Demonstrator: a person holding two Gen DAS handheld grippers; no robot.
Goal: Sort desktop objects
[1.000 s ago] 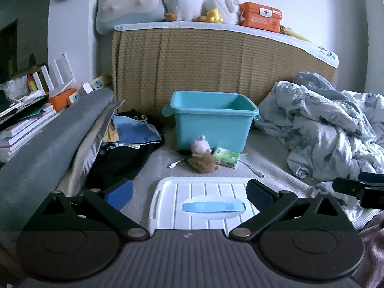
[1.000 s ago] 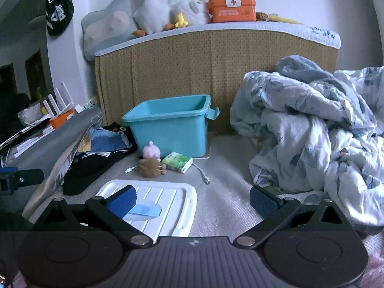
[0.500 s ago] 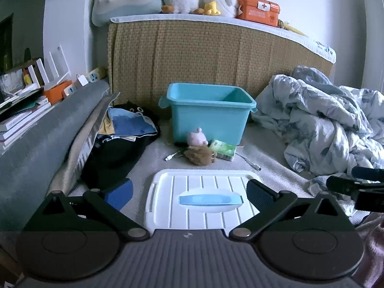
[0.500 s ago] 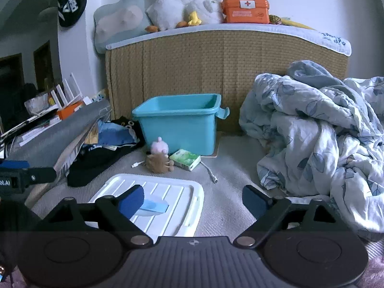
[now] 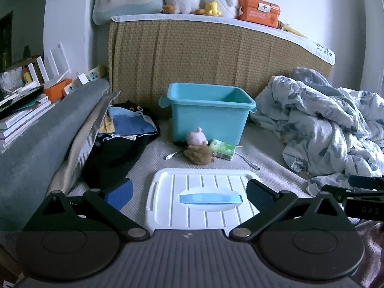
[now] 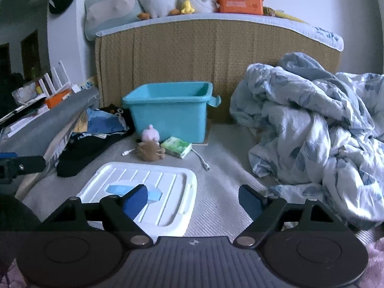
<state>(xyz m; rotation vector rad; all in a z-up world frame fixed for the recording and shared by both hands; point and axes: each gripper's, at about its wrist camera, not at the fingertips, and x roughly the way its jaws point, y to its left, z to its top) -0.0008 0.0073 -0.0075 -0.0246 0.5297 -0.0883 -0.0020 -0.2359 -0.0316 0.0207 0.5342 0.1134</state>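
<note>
An open teal bin (image 5: 208,112) (image 6: 171,110) stands on the bed against the woven headboard. In front of it lie a pink and brown plush toy (image 5: 198,147) (image 6: 150,145), a green tissue pack (image 5: 222,148) (image 6: 176,147) and a white cable (image 5: 247,162) (image 6: 201,159). A white lid with a blue handle (image 5: 204,198) (image 6: 146,189) lies flat nearer me. My left gripper (image 5: 189,193) is open and empty above the lid. My right gripper (image 6: 193,201) is open and empty over the lid's right edge.
A crumpled floral quilt (image 5: 324,124) (image 6: 316,129) fills the right side. Dark clothes (image 5: 120,144) (image 6: 96,139) and a grey bolster (image 5: 48,129) lie on the left. Books and a router (image 5: 36,76) sit at the far left. Plush toys and an orange first-aid box (image 5: 258,12) top the headboard.
Both grippers have shifted slightly forward and lower toward the lid; the scene sits a bit closer. Both stay open and empty. Nothing on the bed has moved.
</note>
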